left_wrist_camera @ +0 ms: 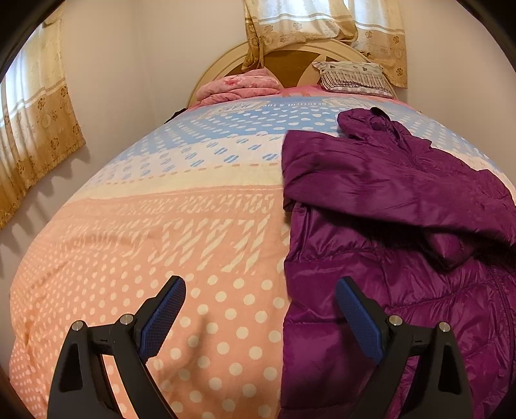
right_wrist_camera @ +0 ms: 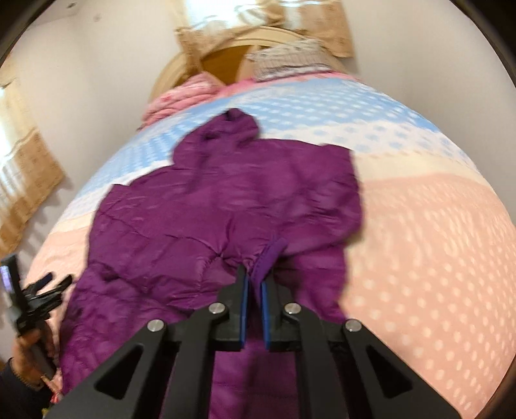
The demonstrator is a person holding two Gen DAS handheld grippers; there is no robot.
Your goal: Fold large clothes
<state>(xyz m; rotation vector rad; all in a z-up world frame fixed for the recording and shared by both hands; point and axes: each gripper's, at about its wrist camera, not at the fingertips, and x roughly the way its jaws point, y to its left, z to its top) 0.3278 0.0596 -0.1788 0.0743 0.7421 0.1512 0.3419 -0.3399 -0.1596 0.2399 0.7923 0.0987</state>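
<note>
On a wide bed [left_wrist_camera: 135, 258] covered by a bedspread banded in pale blue, cream and peach with white dots, a purple puffer jacket [left_wrist_camera: 396, 232] lies spread out. From the left wrist camera, the jacket fills the right side of the picture, its hood [left_wrist_camera: 371, 121] pointing toward the headboard [left_wrist_camera: 290, 59] and one sleeve [left_wrist_camera: 354, 180] folded across its body. The left gripper [left_wrist_camera: 261, 309] hangs above the bedspread with its blue-padded jaws spread wide and nothing between them; its right finger stands over the jacket's edge, while its left finger is over bare peach fabric.

From the right wrist camera, which is blurred, the jacket [right_wrist_camera: 209, 219] runs up the middle of the picture, hood [right_wrist_camera: 232, 129] farthest away. The right gripper [right_wrist_camera: 254, 274] has its jaws drawn nearly together, and a small bunch of the jacket's purple fabric, at a darker cuff-like edge [right_wrist_camera: 271, 254], sits pinched between the blue pads. At the left edge of this view a person's hand [right_wrist_camera: 29, 351] in a dark sleeve [right_wrist_camera: 13, 386] holds the left gripper [right_wrist_camera: 42, 290] just beside the jacket.

Beyond the bed's far end, a folded pink quilt [left_wrist_camera: 238, 85] and a patterned pillow [left_wrist_camera: 351, 79] rest against the rounded cream headboard. Gold flowered curtains [left_wrist_camera: 322, 29] hang above the headboard, and another curtain [left_wrist_camera: 35, 129] hangs on the left wall
</note>
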